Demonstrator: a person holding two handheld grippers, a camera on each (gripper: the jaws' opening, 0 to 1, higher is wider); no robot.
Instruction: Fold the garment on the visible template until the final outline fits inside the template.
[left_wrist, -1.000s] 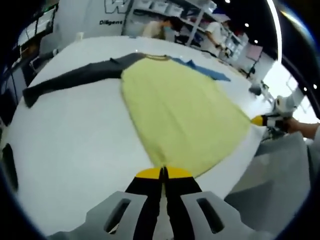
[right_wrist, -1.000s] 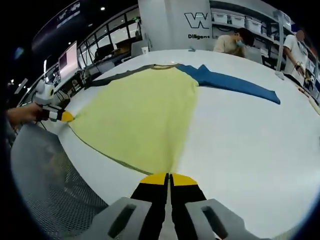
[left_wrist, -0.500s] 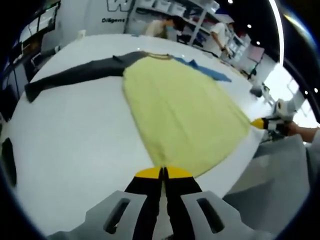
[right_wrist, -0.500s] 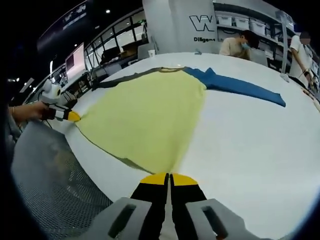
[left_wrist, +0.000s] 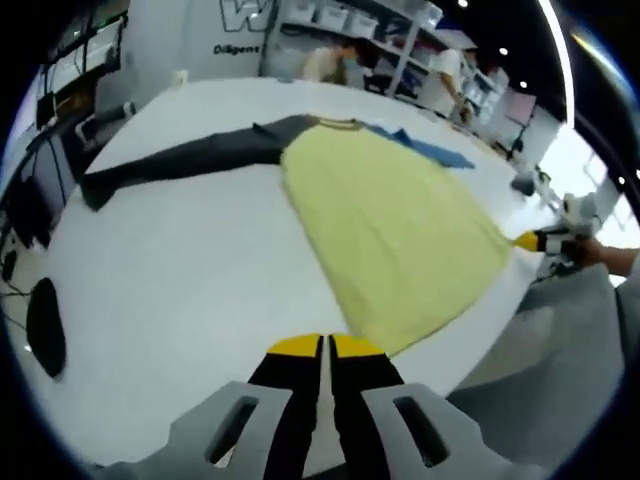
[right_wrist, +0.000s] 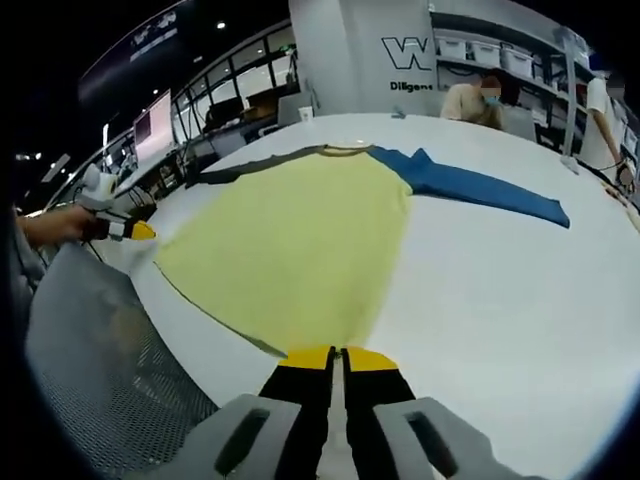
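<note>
A yellow long-sleeved garment (left_wrist: 400, 220) (right_wrist: 290, 240) lies spread flat on the white table (left_wrist: 180, 270) (right_wrist: 500, 290). Its dark grey sleeve (left_wrist: 180, 160) (right_wrist: 240, 165) stretches out one way and its blue sleeve (left_wrist: 430, 148) (right_wrist: 480, 185) the other. My left gripper (left_wrist: 325, 345) (right_wrist: 140, 230) has its jaws together at the near table edge, and the hem corner lies just right of its tips. My right gripper (right_wrist: 338, 355) (left_wrist: 528, 240) is shut with the other hem corner running into its tips.
A flat black object (left_wrist: 45, 325) lies on the table off to the left. Grey mesh (right_wrist: 90, 350) sits below the near table edge. A person's hand (right_wrist: 45, 225) holds the left gripper. People (right_wrist: 470, 100) and shelves stand beyond the far edge.
The left gripper view has swung left; the hem corner that met its tips now lies slightly to their right. The right gripper stays on its hem corner.
</note>
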